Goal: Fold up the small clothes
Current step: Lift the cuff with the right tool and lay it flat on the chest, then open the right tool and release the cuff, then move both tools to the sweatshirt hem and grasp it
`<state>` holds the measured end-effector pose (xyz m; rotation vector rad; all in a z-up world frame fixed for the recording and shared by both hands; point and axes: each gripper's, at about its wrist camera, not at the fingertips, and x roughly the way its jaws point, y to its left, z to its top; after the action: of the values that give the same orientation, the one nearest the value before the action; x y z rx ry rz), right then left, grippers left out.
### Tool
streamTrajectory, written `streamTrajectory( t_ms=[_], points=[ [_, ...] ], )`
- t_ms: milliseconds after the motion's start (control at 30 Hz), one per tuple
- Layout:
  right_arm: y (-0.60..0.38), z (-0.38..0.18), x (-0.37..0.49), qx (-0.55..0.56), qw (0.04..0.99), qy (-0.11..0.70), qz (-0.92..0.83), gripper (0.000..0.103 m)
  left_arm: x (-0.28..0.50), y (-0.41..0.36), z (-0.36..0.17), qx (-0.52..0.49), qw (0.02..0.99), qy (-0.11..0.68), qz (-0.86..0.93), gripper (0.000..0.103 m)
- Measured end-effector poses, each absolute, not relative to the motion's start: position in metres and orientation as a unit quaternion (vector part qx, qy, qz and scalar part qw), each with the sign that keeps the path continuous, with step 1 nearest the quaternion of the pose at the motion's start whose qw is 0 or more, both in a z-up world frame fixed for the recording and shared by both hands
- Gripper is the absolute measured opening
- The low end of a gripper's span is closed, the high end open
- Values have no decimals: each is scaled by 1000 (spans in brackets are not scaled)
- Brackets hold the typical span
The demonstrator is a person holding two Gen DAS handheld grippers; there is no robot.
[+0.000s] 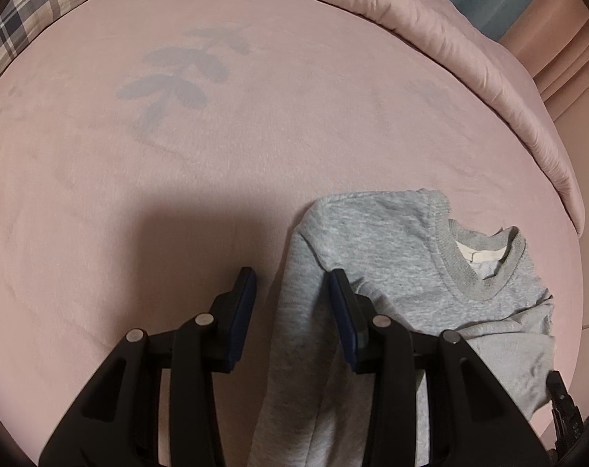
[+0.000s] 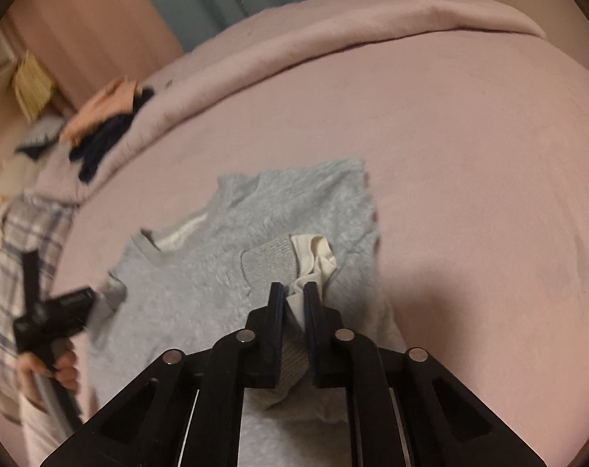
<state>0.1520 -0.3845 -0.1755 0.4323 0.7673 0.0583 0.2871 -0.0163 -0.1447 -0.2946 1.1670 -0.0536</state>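
pinched shut in the right hand-held gripper [image 2: 294, 292], the grey sweater's [image 2: 216, 272] cuff [image 2: 269, 262] is held for folding on the bed [image 2: 469, 194], while the left hand-held gripper [image 1: 292, 280] is kept part-open astride a sleeve [image 1: 294, 311], gripping nothing.

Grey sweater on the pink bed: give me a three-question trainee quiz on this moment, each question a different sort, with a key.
1. True or false: the right gripper is shut on the sleeve cuff of the grey sweater.
2. Multiple choice: the left gripper stands (A) shut on the collar, (B) open astride the sweater's near edge, (C) out of view.
3. Fill in: the sweater lies on a ___ bed sheet.

Key: 1 true; 2 B; 3 pink.
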Motion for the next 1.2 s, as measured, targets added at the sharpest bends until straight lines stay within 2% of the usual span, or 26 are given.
streamTrajectory(
  t_ms=[100, 267, 500, 567, 633, 767, 900, 933, 967, 1000, 1033, 1167, 1200],
  points=[
    [-391, -173, 142, 208, 909, 361, 17, 8, 286, -18, -144, -132, 826, 547, -25, 40],
    [-392, -200, 151, 208, 895, 394, 1, 8, 284, -22, -145, -110, 834, 540, -25, 40],
    [-393, -204, 154, 206, 893, 401, -2, 7, 284, -21, -145, -111, 835, 538, -28, 40],
    [-394, -206, 155, 208, 892, 402, -3, 7, 283, -22, -145, -110, 836, 536, -28, 42],
    [-395, -206, 154, 207, 891, 403, -5, 7, 275, -21, -141, -112, 835, 538, -30, 53],
    [-395, -204, 152, 202, 893, 402, -3, 8, 256, -17, -129, -135, 831, 538, -50, 64],
    [-394, -198, 145, 196, 895, 400, -1, 24, 219, -9, -103, -121, 849, 512, -52, 83],
    [-394, -194, 141, 197, 896, 398, 1, 33, 210, -8, -98, -115, 853, 507, -51, 87],
    [-393, -192, 139, 196, 897, 397, 0, 39, 201, -7, -92, -108, 856, 503, -49, 89],
    [-391, -188, 136, 191, 898, 396, -4, 51, 194, -6, -87, -103, 858, 500, -49, 90],
    [-389, -184, 132, 183, 900, 395, -9, 56, 185, -5, -82, -98, 861, 497, -50, 90],
    [-381, -167, 113, 157, 911, 382, 3, 59, 151, 5, -68, -107, 868, 482, -51, 90],
    [-380, -163, 105, 155, 913, 377, 11, 66, 145, 8, -68, -111, 868, 482, -55, 91]
  ],
)
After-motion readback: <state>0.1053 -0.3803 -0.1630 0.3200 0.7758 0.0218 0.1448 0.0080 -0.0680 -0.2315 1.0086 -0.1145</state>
